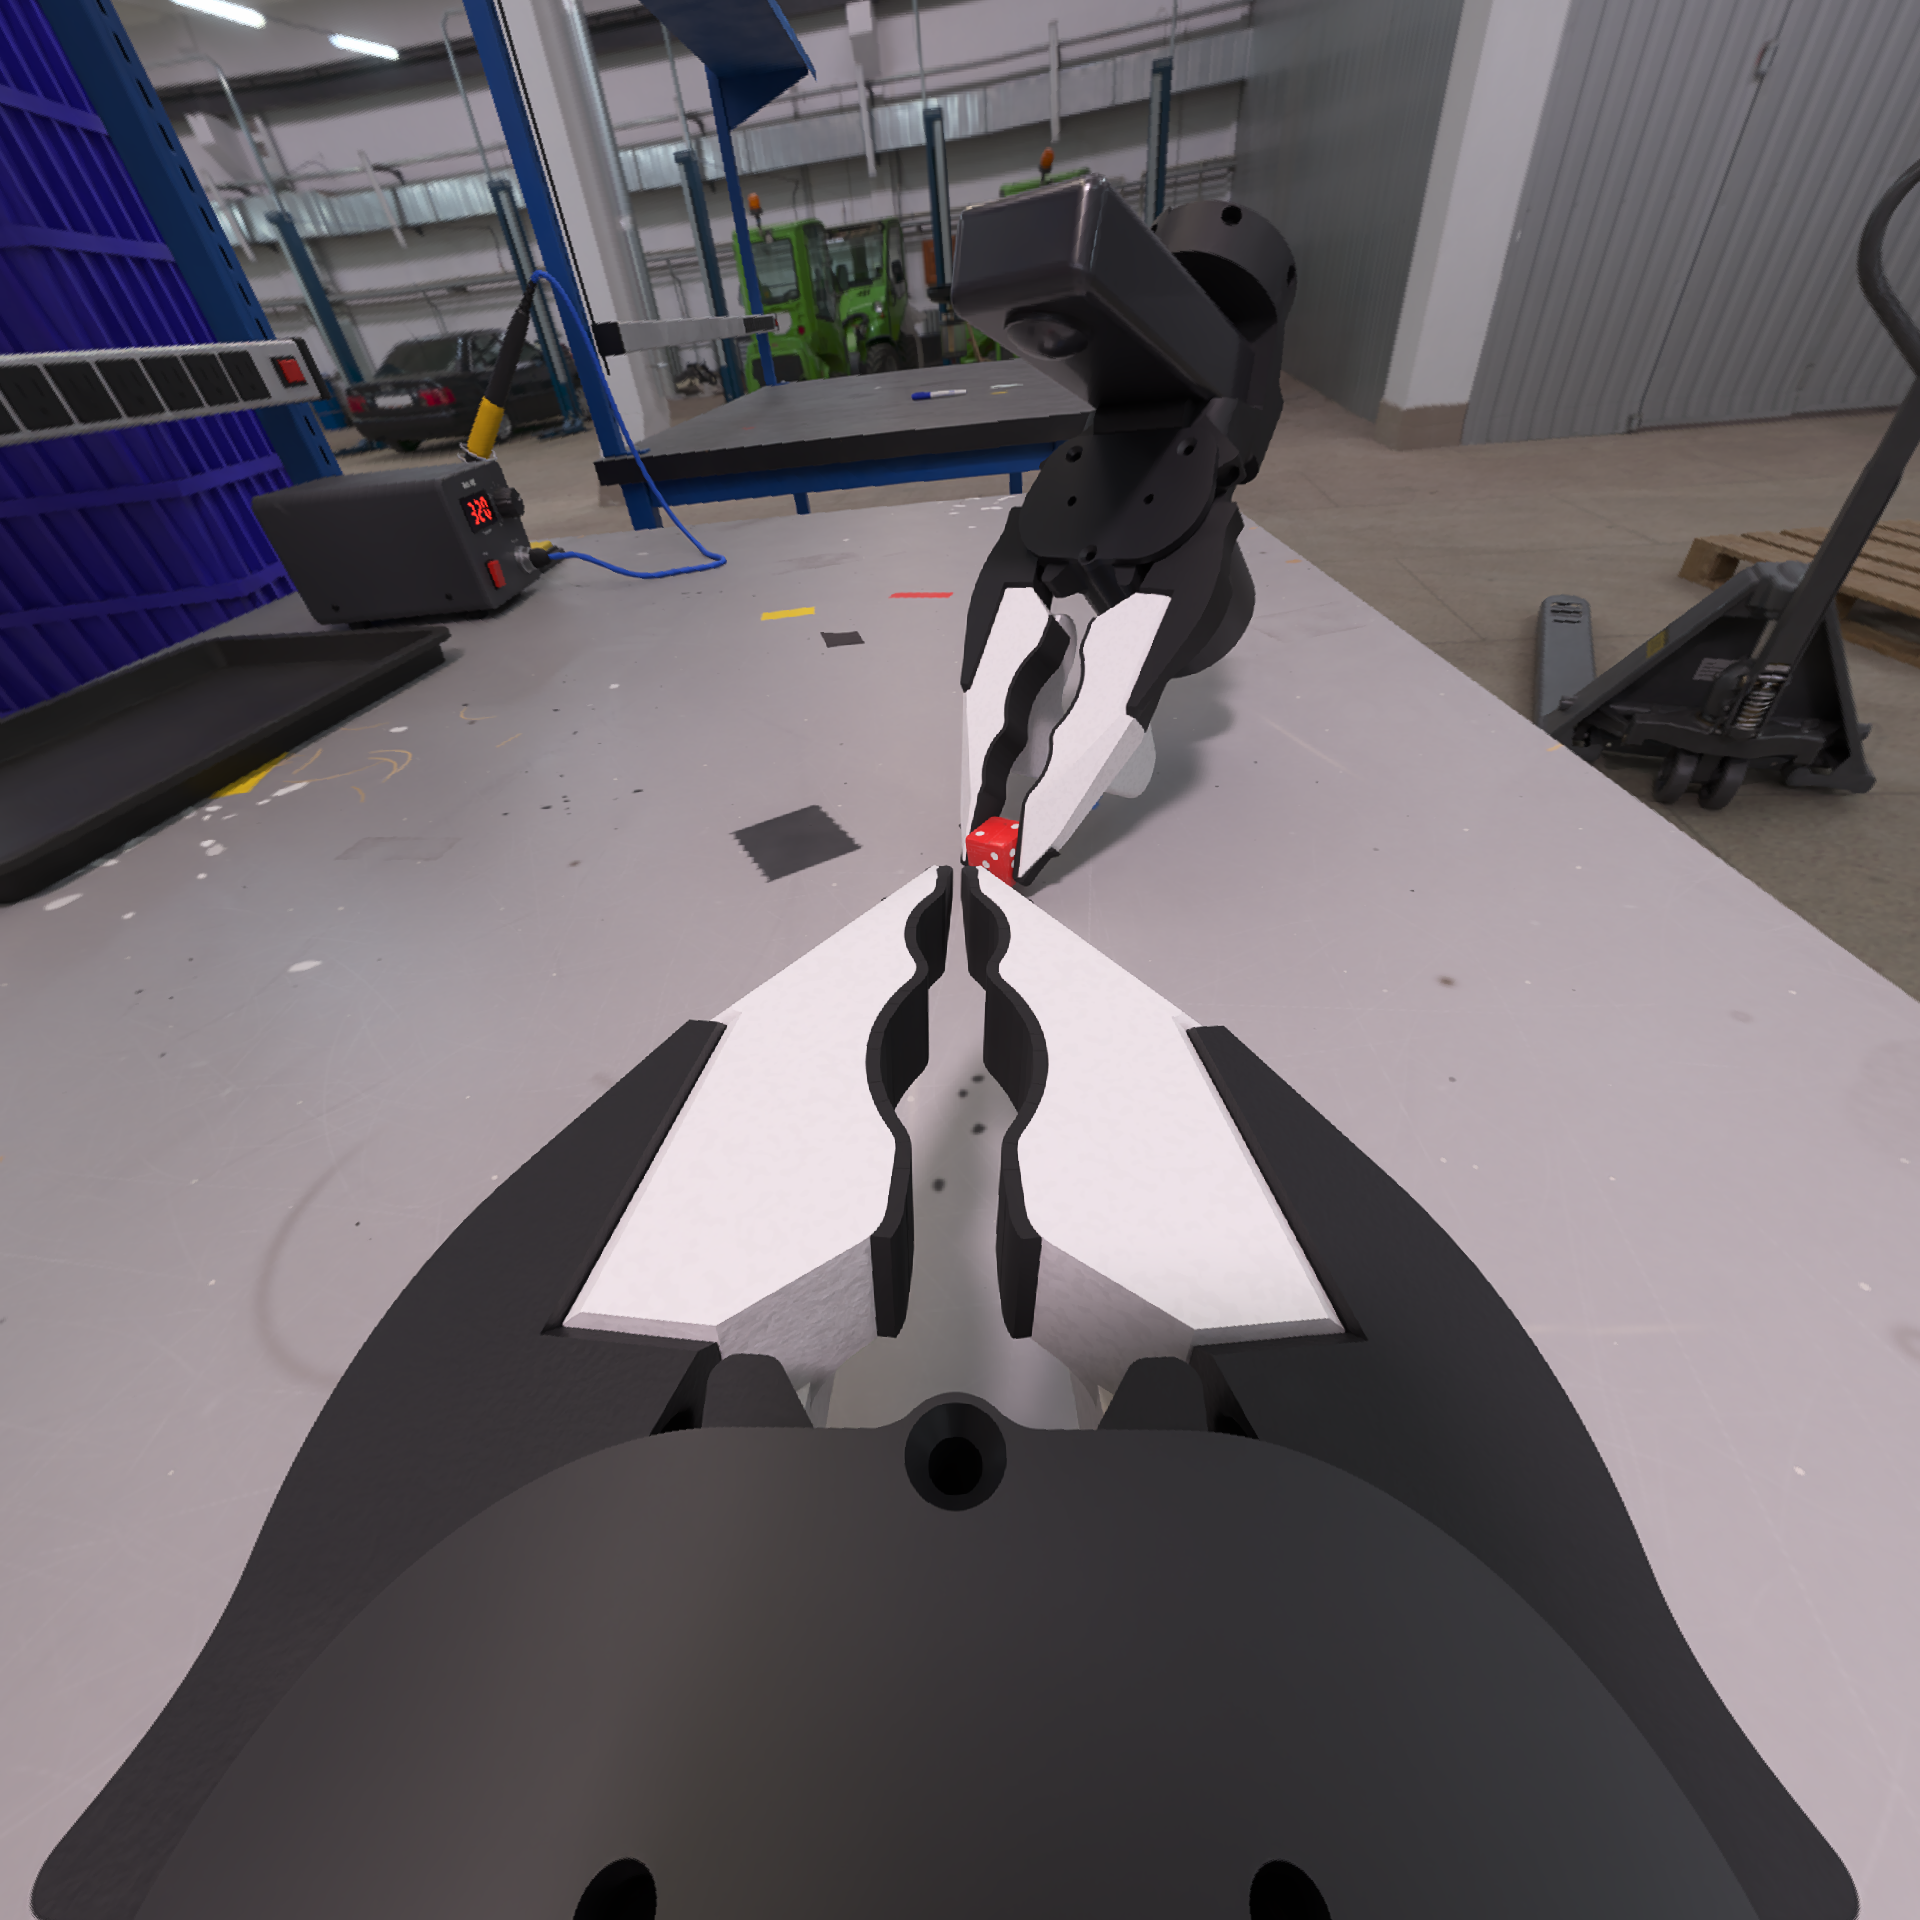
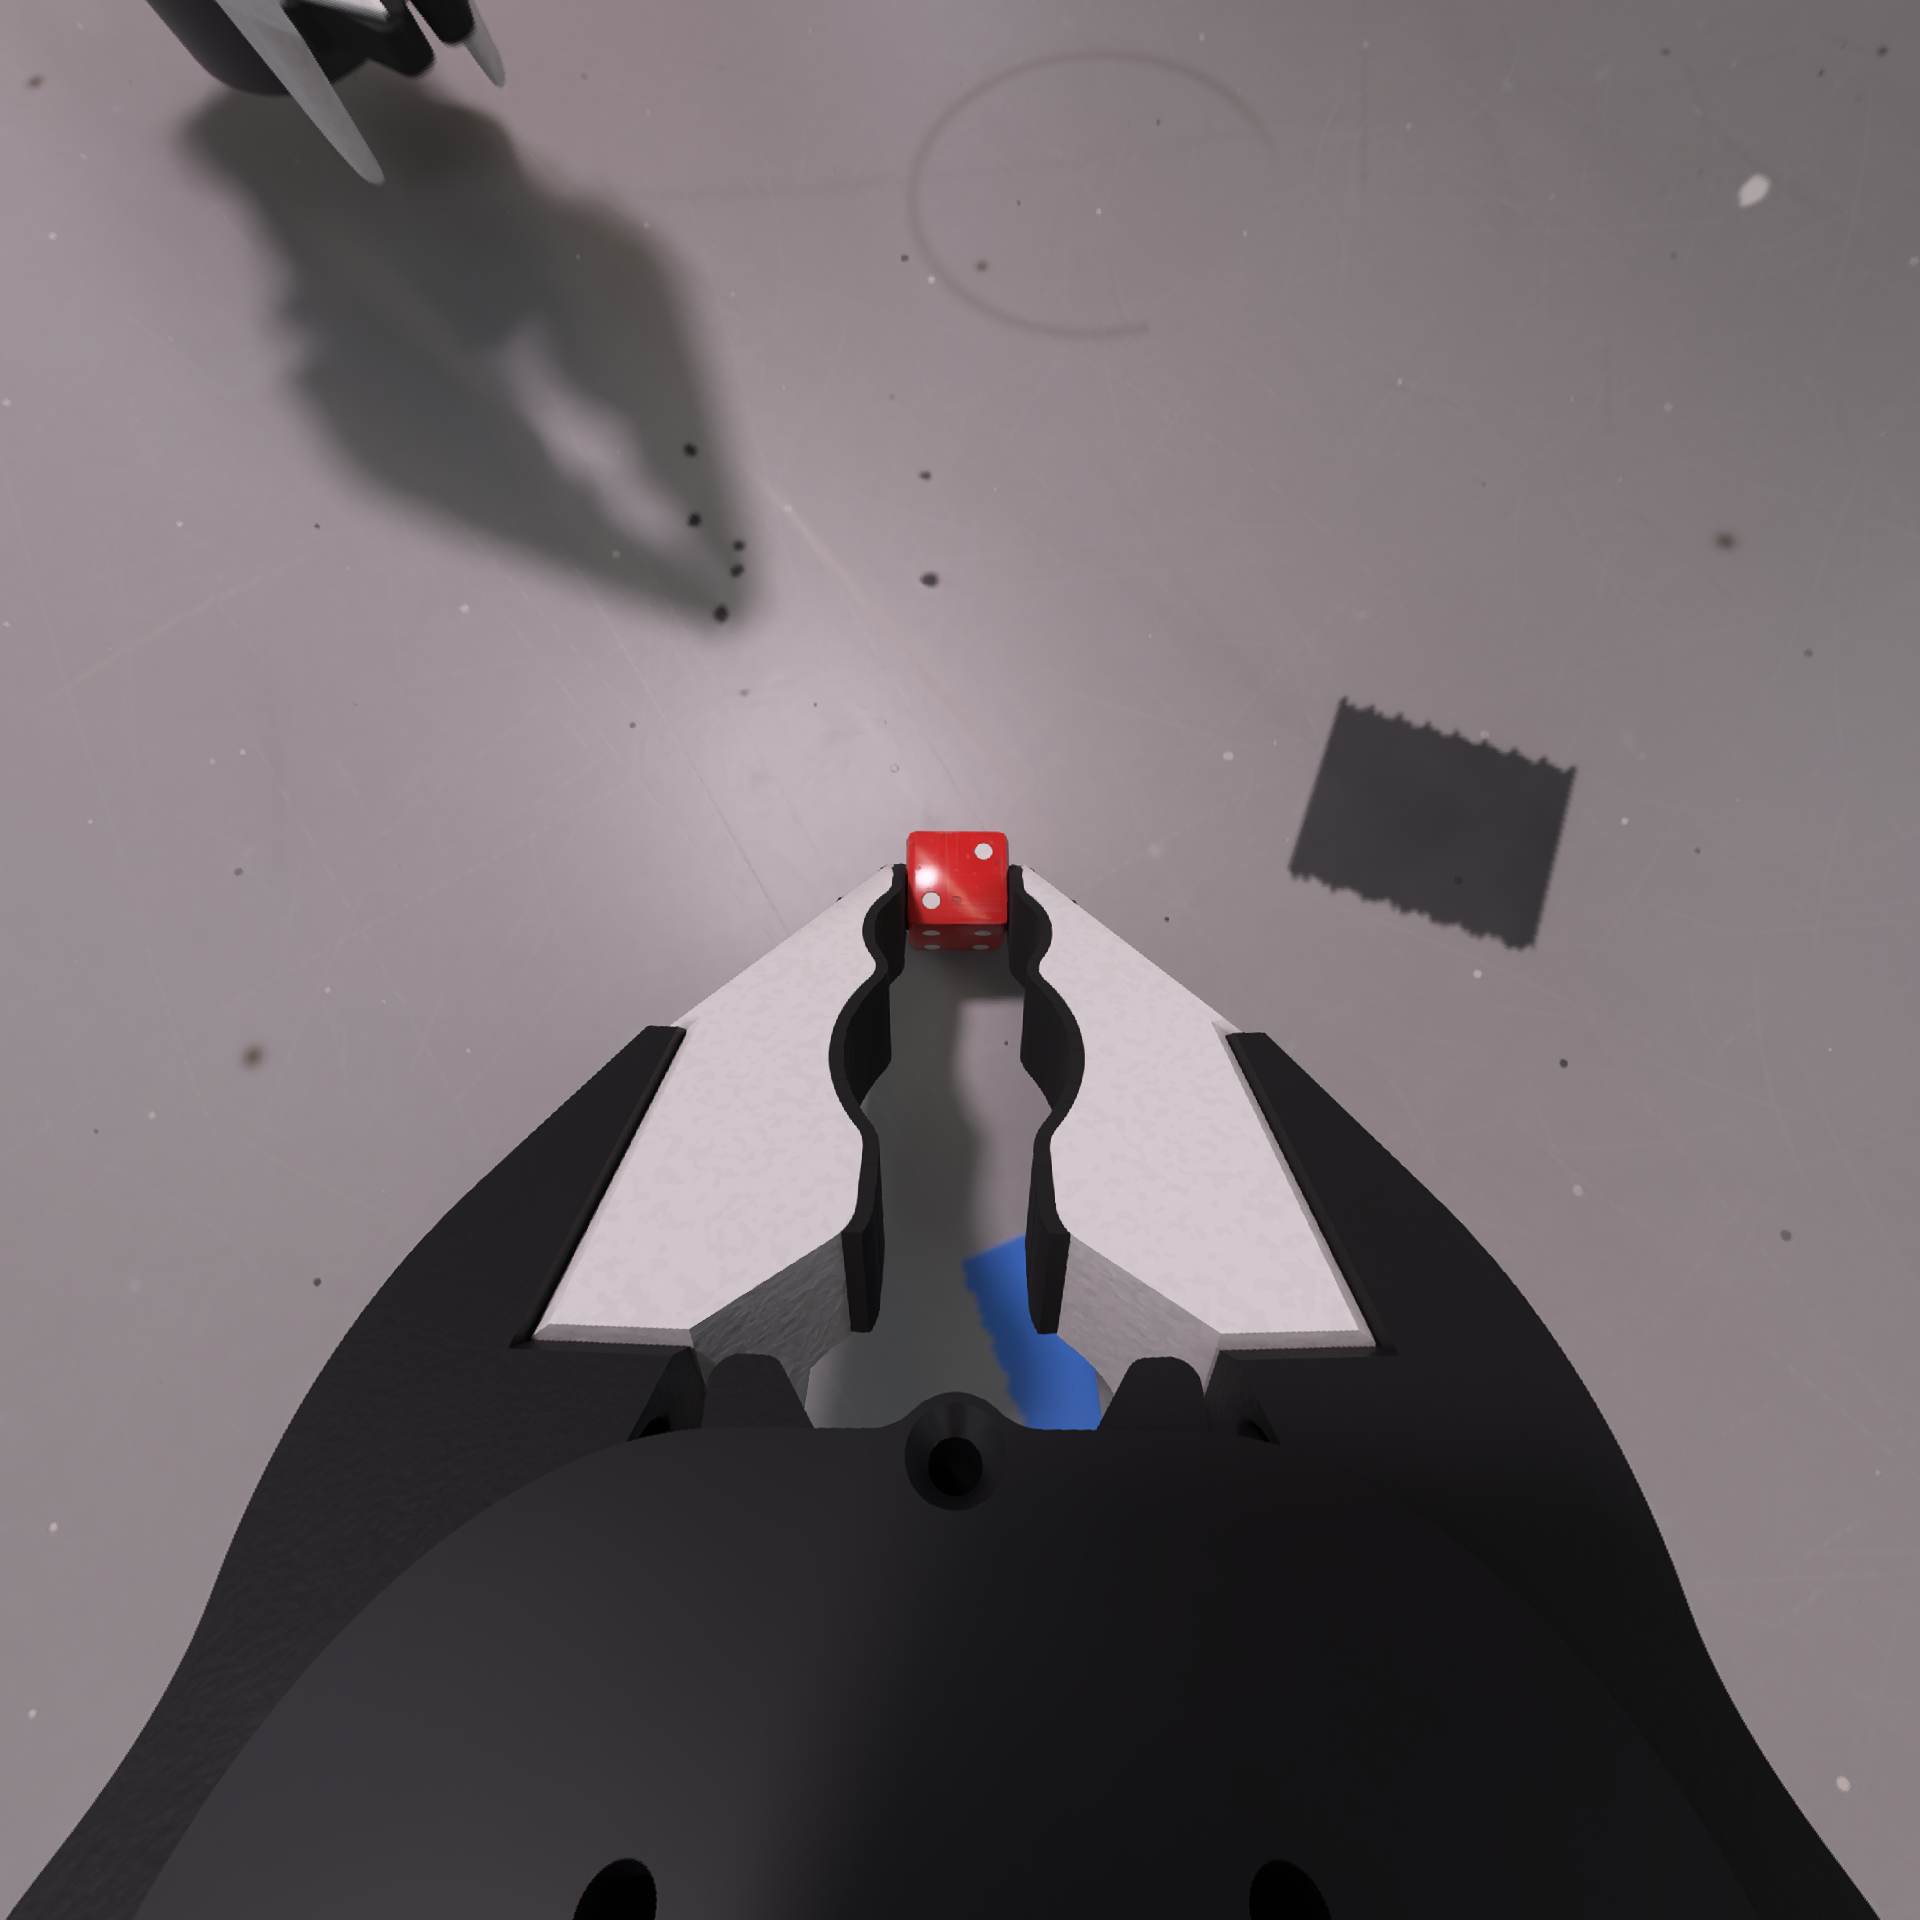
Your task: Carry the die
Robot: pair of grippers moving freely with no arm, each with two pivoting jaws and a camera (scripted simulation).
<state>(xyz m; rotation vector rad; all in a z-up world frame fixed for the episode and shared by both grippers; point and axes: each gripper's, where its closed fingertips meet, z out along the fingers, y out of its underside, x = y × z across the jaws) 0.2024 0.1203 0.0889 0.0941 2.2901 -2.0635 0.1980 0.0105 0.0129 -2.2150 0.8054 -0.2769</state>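
A small red die with white pips [image 2: 956,878] sits between the fingertips of my right gripper [image 2: 956,888], which is shut on it with both pads against its sides. The die is at or just above the grey table [image 2: 520,935]; I cannot tell which. In the left wrist view the right gripper [image 1: 1003,862] points steeply down and holds the die [image 1: 992,844] just beyond my left gripper [image 1: 957,875]. The left gripper is shut and empty, hovering low over the table. Its fingertips [image 2: 353,145] show at the top left of the right wrist view.
A soldering station [image 1: 405,540] and a black tray [image 1: 208,717] stand at the far left, with a power strip [image 1: 156,384] above. A dark tape patch [image 1: 795,840] lies left of the die. The table edge runs along the right, with a pallet jack [image 1: 1745,707] beyond.
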